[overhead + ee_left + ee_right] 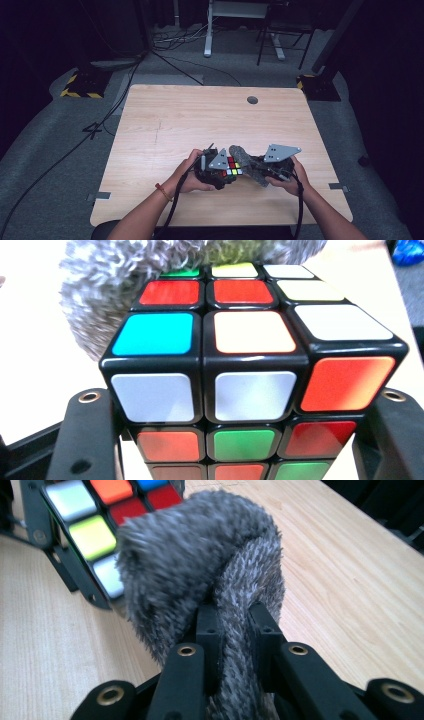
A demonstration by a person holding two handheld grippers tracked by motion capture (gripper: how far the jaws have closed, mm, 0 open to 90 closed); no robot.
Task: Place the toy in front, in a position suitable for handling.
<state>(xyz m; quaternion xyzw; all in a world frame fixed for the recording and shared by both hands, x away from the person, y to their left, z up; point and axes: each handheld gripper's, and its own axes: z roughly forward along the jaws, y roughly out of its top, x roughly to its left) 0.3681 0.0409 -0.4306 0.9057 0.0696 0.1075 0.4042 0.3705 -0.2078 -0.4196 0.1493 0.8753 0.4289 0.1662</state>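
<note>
A scrambled puzzle cube with black edges and coloured stickers sits clamped between the two black jaws of my left gripper. In the high view the cube is near the table's front edge, held by the left gripper. My right gripper is shut on a folded grey fuzzy cloth. The cloth lies against the cube's right and top side, and its grey pile shows behind the cube's far face. The right gripper stands just right of the cube.
The light wooden table has a round cable hole at the back right. Both forearms come in from the bottom edge. Beyond the table are desk legs, cables and yellow-black striped bases on a grey floor.
</note>
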